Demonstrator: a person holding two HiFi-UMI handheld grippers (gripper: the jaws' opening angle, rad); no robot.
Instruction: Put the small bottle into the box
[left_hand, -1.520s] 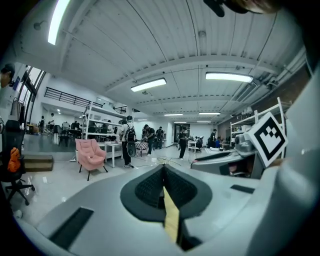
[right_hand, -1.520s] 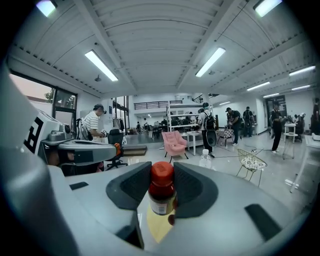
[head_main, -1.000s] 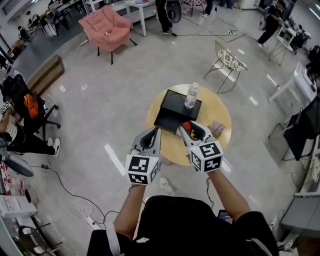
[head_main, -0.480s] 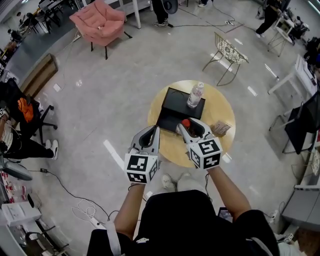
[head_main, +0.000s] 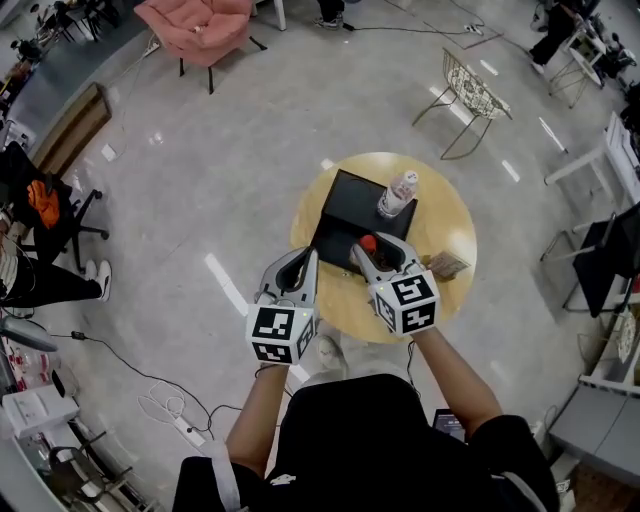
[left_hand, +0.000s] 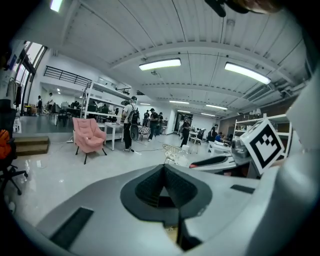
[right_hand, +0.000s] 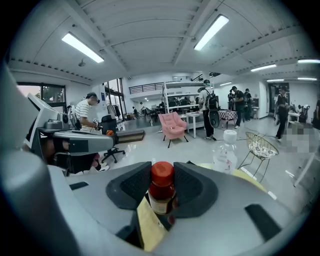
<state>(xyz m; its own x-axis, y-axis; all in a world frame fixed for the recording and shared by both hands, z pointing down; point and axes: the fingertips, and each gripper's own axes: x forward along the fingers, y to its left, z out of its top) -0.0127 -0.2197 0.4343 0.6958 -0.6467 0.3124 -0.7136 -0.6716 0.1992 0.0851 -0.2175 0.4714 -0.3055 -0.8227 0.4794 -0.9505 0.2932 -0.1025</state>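
A small bottle (head_main: 368, 243) with a red cap (right_hand: 162, 173) and a pale label is held upright in my right gripper (head_main: 372, 252), whose jaws are shut on it. It hangs by the near right edge of the black box (head_main: 345, 208), which lies on a round wooden table (head_main: 450, 228). My left gripper (head_main: 303, 262) hovers at the table's near left rim. Its jaws (left_hand: 162, 192) meet with nothing between them. In the right gripper view my right gripper (right_hand: 162, 189) grips the small bottle just below the cap.
A clear water bottle (head_main: 397, 192) with a white cap stands at the box's far right corner, also seen ahead in the right gripper view (right_hand: 225, 152). A small packet (head_main: 447, 265) lies on the table's right side. A wire chair (head_main: 472, 95) and a pink armchair (head_main: 195, 22) stand beyond.
Both grippers have moved forward and lower toward the table. The small bottle has stayed in the right gripper and now sits closer to the box's near edge.
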